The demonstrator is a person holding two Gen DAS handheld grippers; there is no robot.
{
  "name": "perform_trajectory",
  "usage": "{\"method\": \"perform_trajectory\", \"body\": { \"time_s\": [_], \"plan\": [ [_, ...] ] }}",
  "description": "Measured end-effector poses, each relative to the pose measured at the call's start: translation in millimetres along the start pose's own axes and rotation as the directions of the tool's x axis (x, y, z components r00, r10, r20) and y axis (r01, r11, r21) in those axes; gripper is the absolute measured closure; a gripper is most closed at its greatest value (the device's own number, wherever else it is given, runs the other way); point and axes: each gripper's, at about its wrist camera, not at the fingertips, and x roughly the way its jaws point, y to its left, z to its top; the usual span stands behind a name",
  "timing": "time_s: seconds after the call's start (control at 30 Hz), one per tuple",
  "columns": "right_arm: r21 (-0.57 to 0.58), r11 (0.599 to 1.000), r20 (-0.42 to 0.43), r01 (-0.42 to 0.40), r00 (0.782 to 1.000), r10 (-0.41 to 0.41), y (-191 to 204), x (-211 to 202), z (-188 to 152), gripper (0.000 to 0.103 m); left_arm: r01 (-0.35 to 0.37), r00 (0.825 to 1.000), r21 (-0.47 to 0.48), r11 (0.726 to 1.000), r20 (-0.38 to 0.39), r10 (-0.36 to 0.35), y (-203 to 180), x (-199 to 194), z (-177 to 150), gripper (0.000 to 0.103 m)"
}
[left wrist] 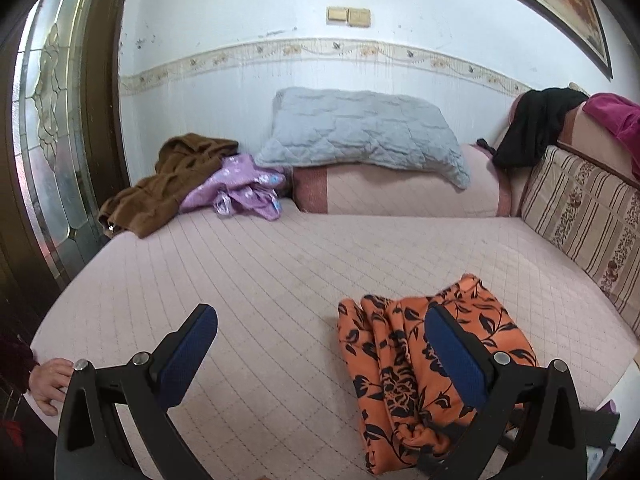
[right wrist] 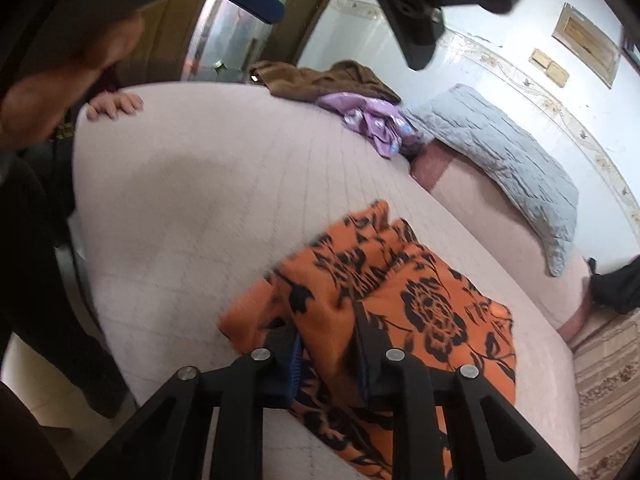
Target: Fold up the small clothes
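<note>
Orange floral garment (right wrist: pixel 384 280): soft matt cloth. Bed cover (left wrist: pixel 240 272): quilted matt fabric. Gripper pads (left wrist: pixel 188 352): blue textured; arms matt blk plastic, shiny metal pins.

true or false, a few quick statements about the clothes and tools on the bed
1. The right tool is closed on the orange cloth. True.
2. The left tool holds the brown garment. False: it is open and empty; that garment lies at the far edge.
3. The grey pillow lies on the floor. False: it rests on a pink bolster.
4. The purple garment lies beside the brown one. True.
</note>
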Motion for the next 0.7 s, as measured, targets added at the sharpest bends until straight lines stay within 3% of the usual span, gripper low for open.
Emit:
{"method": "perform_trajectory", "body": {
  "time_s": [0.03,0.1,0.2,0.3,0.37,0.43,0.5,0.53,0.6,0.63,0.67,0.7],
  "plan": [
    [-0.003,1.000,0.017,-0.028,0.999,0.028,3.0,-2.4,3.9,0.083,-0.002,1.000,0.000,1.000,0.003,0.002,1.0,-1.5,1.0,0.000],
    [-0.024,0.997,0.048,-0.079,0.996,0.080,16.9,-3.7,12.1,0.100,-0.005,1.000,-0.003,1.000,0.002,0.005,3.0,-2.6,2.0,0.000],
    [-0.008,0.997,0.014,-0.083,0.996,0.083,23.9,10.3,9.1,0.100,-0.011,1.000,-0.003,1.000,0.000,0.011,4.8,-4.1,2.1,0.000],
    [0.013,1.000,0.059,-0.002,0.998,0.001,16.8,-4.8,3.2,0.097,-0.008,1.000,-0.009,1.000,-0.017,0.008,7.3,0.5,-0.8,0.000],
    [-0.008,0.997,0.084,0.074,0.994,-0.073,9.9,-21.5,-2.2,0.097,0.016,0.997,-0.037,0.999,-0.069,-0.018,11.0,11.9,-6.8,0.000],
    [-0.038,0.989,0.056,0.140,0.989,-0.138,3.8,-25.5,-9.7,0.097,0.051,0.990,-0.088,0.995,-0.124,-0.062,16.1,22.1,-14.1,0.000],
    [-0.043,0.982,0.016,0.185,0.983,-0.185,-9.0,-24.1,-16.1,0.097,0.138,0.963,-0.180,0.974,-0.206,-0.174,21.9,36.6,-25.0,0.000],
    [-0.029,0.979,-0.010,0.202,0.979,-0.203,-17.3,-24.6,-22.4,0.097,0.180,0.941,-0.227,0.957,-0.244,-0.235,24.0,44.2,-29.8,0.000],
    [0.062,0.981,-0.063,0.182,0.982,-0.178,-41.4,-28.3,-36.7,0.096,0.237,0.881,-0.333,0.913,-0.323,-0.347,24.9,62.6,-41.3,0.000],
    [0.127,0.979,-0.089,0.158,0.985,-0.148,-53.9,-29.7,-42.9,0.091,0.244,0.844,-0.381,0.892,-0.369,-0.389,23.1,73.7,-47.8,0.000],
    [0.235,0.965,-0.121,0.121,0.988,-0.094,-72.2,-31.0,-52.2,0.085,0.238,0.822,-0.409,0.881,-0.398,-0.407,21.1,79.4,-52.3,0.000],
    [0.310,0.946,-0.131,0.097,0.990,-0.059,-84.8,-32.3,-58.0,0.061,0.232,0.803,-0.431,0.872,-0.421,-0.422,19.5,82.8,-56.1,0.000]
  ]
}}
